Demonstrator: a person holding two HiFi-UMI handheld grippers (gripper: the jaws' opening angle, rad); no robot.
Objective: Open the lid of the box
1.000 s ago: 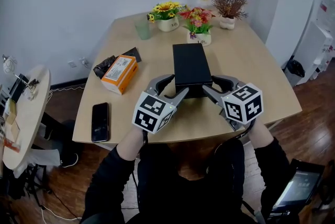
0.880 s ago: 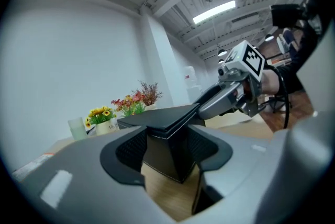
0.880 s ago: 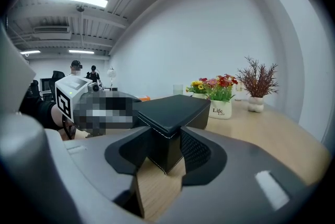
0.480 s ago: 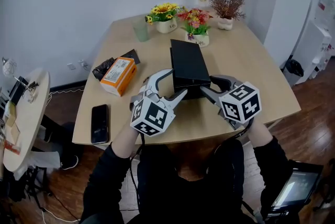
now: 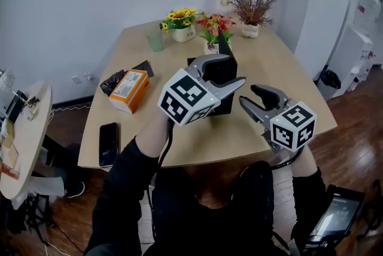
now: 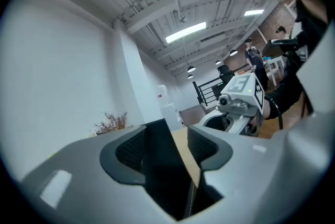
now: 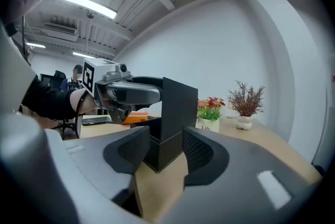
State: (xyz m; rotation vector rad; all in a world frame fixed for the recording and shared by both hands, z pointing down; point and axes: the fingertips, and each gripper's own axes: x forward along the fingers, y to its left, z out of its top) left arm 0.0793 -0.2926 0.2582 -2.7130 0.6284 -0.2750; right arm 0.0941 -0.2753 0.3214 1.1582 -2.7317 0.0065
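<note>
A black box (image 5: 226,106) stands mid-table with its lid (image 5: 226,52) swung up to near vertical. My left gripper (image 5: 233,69) is raised over the box, its jaws astride the lid's top edge. In the left gripper view the lid (image 6: 157,165) lies against one pad, with a sliver of table showing at the other; the jaws are closing. My right gripper (image 5: 248,95) hovers just right of the box base, with its jaws opening. The base's corner (image 7: 170,144) shows ahead of its pads, untouched. The upright lid (image 7: 180,108) and left gripper (image 7: 133,93) also show there.
An orange carton (image 5: 127,88), a black bag (image 5: 116,80) and a phone (image 5: 108,144) lie left of the box. A green cup (image 5: 155,39), two flower pots (image 5: 181,24) and a dried plant (image 5: 250,12) line the far edge. The table's front edge (image 5: 227,156) is near me.
The lid went from lying flat to standing upright as my left gripper rose with it. My right gripper drew back from the box's front right corner, toward the right.
</note>
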